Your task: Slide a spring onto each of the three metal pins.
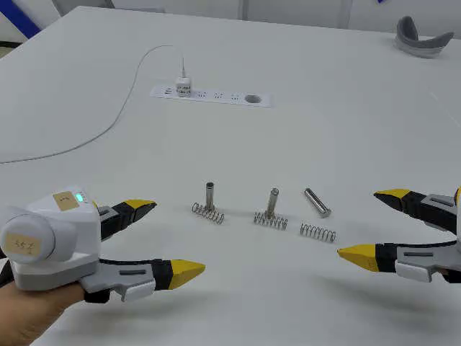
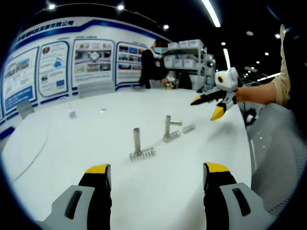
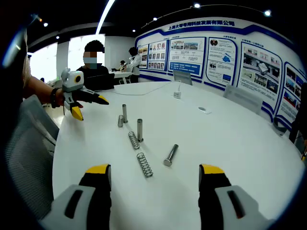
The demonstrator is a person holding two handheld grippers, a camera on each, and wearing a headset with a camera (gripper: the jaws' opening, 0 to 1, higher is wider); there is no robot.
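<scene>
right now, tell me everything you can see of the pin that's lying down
The pin is a smooth, shiny, silver-grey metal cylinder, with one end looking slightly wider. It lies flat on the white table, rightmost of the three in the head view, angled rather than square to the row. No spring is on it; the nearest spring lies just in front, not touching.

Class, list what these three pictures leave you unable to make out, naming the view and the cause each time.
Right claw: head view, its body cut off by the right edge.
Grey curved object: head view, far corner, too small to identify.
Wall posters: left gripper view, print too small to read.
Power strip: head view, socket type too small to tell.
</scene>
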